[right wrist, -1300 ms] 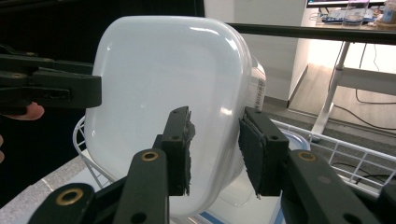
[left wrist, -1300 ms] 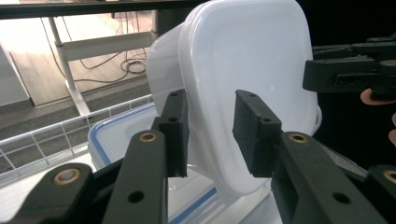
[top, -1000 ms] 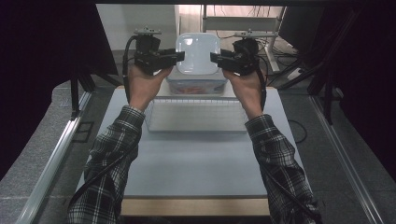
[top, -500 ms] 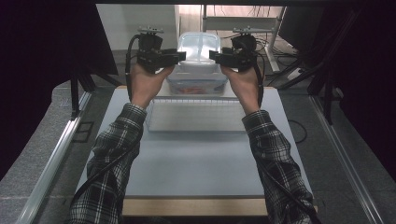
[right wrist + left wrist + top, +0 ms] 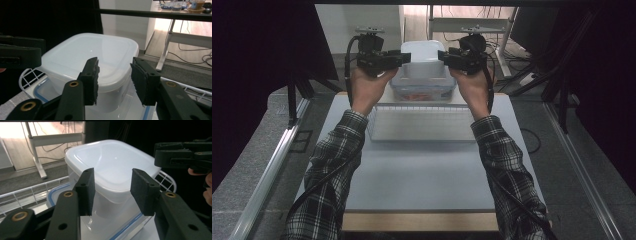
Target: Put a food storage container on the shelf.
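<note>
- White lidded plastic tub (image 5: pixel 423 64) at far end of surface (image 5: pixel 422 175), sitting in/on a clear container w/ blue rim (image 5: pixel 130 225); wire rack (image 5: pixel 422 122) just in front, nearer the person.
- Left hand-held gripper (image 5: pixel 404 58) up at tub's left side, jaws spread wide, nothing between pads, no contact seen in left gripper view.
- Right hand-held gripper (image 5: pixel 443 56) mirrored at tub's right side, jaws also wide, empty.
- Tub prob. light: thin translucent walls, contents can't tell. Walls likely flex if squeezed hard.
- Lid (image 5: pixel 95 56) smooth, glossy, so prob. slippery; rounded corners give poor purchase.
- Best hold, judged: both sides at once, under overhanging lid rim, pads on lip edge, not on bare wall.
- Risk: one-sided pinch could tilt tub or pop lid; lower container may drag up w/ it if nested tight.
</note>
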